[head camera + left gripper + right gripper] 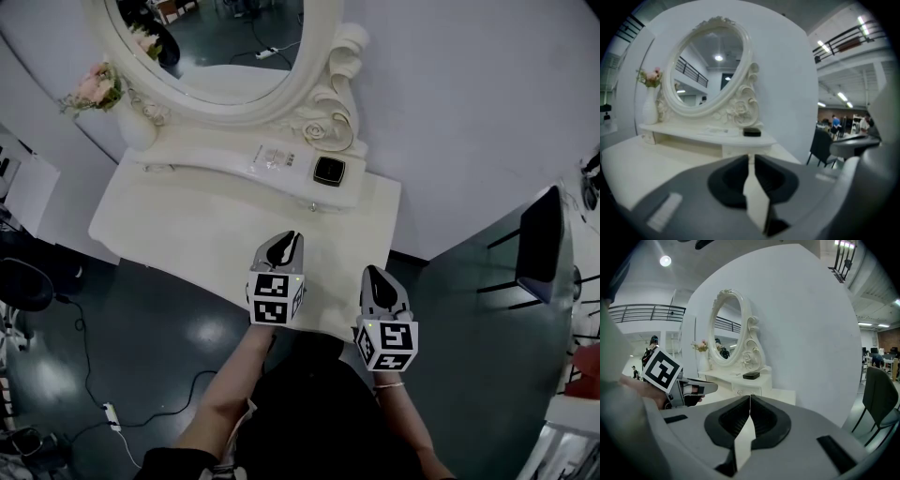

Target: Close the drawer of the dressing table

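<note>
The white dressing table carries an oval mirror above a low shelf. The small drawer in that shelf's right end sits flush with the shelf front; it also shows in the right gripper view. My left gripper hovers over the tabletop a short way in front of the drawer, its jaws a narrow gap apart with nothing between them. My right gripper hangs at the table's front right edge, jaws together and empty.
A black box lies on the shelf above the drawer. A vase of pink flowers stands at the shelf's left end. A dark chair is to the right. A cable with a power strip lies on the floor to the left.
</note>
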`<state>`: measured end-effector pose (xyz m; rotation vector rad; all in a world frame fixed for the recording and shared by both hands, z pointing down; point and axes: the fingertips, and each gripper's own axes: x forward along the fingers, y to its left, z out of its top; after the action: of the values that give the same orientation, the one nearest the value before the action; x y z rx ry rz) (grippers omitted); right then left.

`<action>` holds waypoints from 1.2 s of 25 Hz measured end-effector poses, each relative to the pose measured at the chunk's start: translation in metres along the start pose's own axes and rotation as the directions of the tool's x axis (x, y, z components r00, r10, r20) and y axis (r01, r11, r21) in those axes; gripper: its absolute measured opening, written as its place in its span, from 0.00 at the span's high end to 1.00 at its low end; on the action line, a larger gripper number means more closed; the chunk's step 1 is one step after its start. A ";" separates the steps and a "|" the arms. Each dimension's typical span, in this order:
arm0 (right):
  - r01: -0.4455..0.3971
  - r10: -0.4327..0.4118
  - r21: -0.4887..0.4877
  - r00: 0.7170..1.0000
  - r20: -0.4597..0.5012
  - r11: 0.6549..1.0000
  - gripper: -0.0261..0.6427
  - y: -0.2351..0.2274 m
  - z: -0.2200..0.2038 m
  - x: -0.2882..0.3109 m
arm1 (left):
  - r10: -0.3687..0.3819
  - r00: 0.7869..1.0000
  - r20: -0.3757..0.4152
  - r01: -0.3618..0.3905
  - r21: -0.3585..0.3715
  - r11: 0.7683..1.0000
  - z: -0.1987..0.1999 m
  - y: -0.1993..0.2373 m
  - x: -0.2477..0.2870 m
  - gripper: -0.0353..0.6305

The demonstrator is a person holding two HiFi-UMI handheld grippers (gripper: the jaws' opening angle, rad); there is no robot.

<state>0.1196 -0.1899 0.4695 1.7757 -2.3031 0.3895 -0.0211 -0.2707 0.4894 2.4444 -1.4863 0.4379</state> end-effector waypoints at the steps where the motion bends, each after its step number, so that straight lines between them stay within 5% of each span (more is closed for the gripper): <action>1: 0.000 0.000 -0.001 1.000 0.001 1.000 0.95 0.000 0.000 -0.001 | 0.000 1.000 0.004 0.000 -0.003 1.000 0.001 0.000 -0.004 0.88; 30: -0.004 0.007 -0.058 0.999 0.053 0.998 0.96 0.017 0.009 -0.034 | -0.046 0.996 0.074 0.044 0.029 0.999 0.002 -0.032 -0.072 0.94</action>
<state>0.1116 -0.1583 0.4485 1.7734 -2.3306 0.2770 -0.0237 -0.1981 0.4583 2.5369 -1.4599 0.3637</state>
